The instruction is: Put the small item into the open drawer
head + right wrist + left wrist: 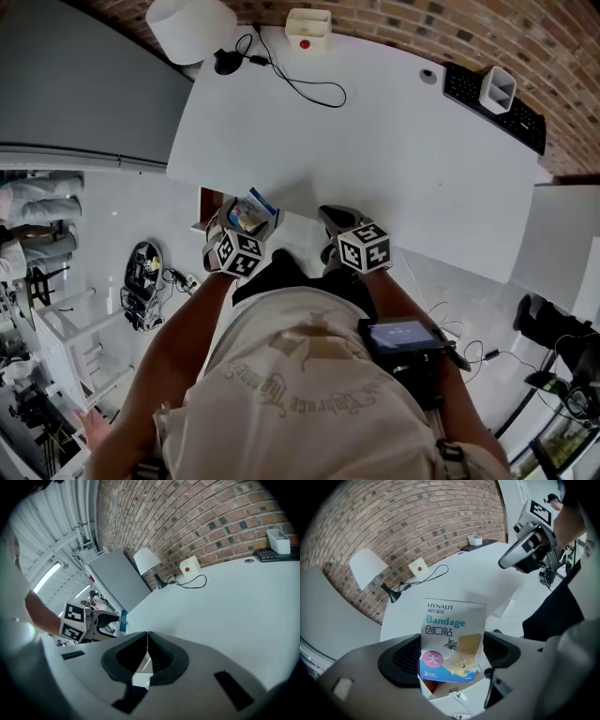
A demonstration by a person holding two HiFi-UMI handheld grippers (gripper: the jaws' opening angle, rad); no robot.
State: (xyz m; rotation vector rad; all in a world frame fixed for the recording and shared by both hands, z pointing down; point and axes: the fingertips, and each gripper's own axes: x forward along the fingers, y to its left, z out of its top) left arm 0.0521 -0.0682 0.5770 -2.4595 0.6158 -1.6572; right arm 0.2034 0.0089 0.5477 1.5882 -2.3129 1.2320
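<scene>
Bandage box in left gripper, label readable there, perhaps drawer beneath

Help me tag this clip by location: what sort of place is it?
Probably an office or lab workspace: a white desk against a brick wall, a keyboard on it, a desk lamp at its far corner.

Right gripper, jaws together, faces the white table.

Office — white desk, keyboard, lamp.
</scene>
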